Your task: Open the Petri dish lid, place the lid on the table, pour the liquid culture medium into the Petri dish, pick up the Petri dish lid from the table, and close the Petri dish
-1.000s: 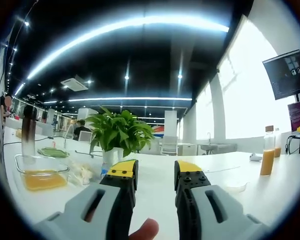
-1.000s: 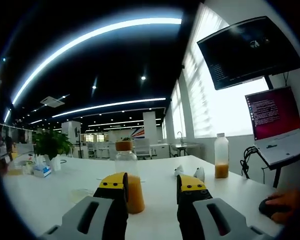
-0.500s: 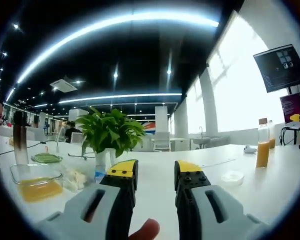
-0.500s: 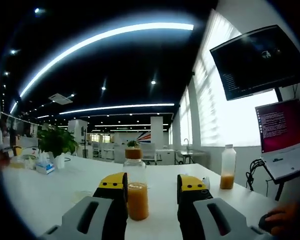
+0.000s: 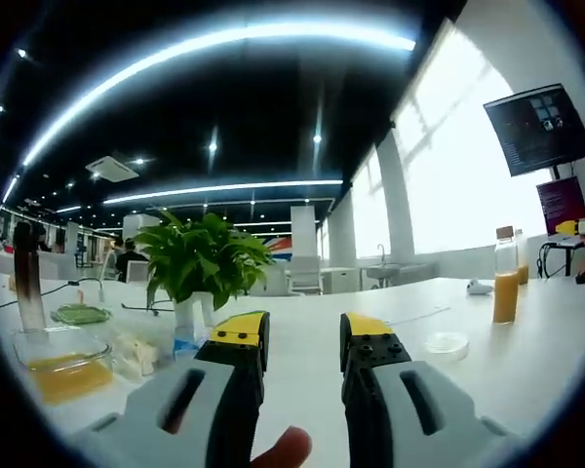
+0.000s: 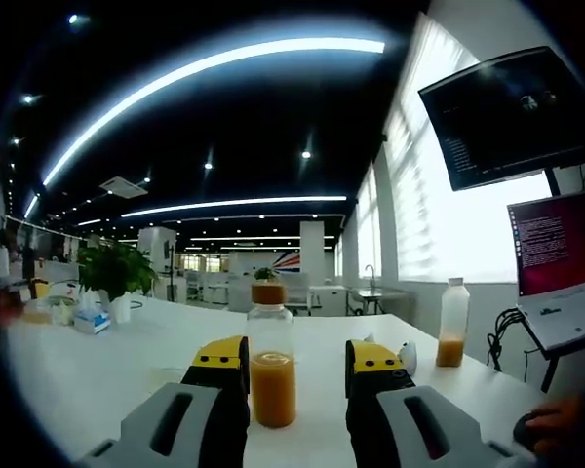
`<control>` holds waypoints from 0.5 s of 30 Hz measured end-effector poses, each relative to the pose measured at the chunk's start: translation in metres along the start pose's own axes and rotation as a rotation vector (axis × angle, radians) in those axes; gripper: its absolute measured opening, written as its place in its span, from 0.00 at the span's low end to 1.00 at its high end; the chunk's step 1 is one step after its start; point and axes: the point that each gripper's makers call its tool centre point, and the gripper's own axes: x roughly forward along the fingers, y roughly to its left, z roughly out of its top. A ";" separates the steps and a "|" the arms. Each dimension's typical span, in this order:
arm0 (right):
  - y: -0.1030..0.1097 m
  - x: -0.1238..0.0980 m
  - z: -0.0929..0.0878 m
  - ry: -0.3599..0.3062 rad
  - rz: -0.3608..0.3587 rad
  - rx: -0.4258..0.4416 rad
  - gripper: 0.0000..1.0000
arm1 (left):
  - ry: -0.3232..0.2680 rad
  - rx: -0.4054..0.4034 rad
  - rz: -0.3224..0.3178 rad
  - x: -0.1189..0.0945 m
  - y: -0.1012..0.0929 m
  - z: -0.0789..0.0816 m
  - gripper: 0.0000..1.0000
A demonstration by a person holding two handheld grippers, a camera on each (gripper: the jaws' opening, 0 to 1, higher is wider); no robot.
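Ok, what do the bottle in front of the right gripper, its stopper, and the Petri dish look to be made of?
Bottle: clear glass or plastic, since the orange liquid shows through; which one is open. Its stopper: brown and matte, probably cork. Petri dish: clear, thin-walled, likely plastic, though glass is possible; the white table shows through it.

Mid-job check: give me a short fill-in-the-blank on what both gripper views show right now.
1. In the right gripper view, the corked bottle standing between the open jaws of the right gripper holds ______ liquid.
2. In the left gripper view, the Petri dish rests on the white ______.
3. The left gripper has its jaws ______, holding nothing.
4. The potted plant in the left gripper view has ______ leaves.

Missing words: orange; table; open; green
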 end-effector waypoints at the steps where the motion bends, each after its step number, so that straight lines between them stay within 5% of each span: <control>1: 0.000 0.001 0.000 0.002 0.001 0.002 0.34 | -0.001 0.004 -0.005 0.001 -0.001 0.000 0.21; 11: -0.001 0.000 -0.004 0.017 0.001 0.002 0.34 | 0.013 -0.015 -0.038 0.010 -0.008 -0.011 0.21; 15: 0.015 0.005 -0.005 0.021 0.075 -0.043 0.34 | 0.036 -0.019 -0.120 0.021 -0.019 -0.023 0.21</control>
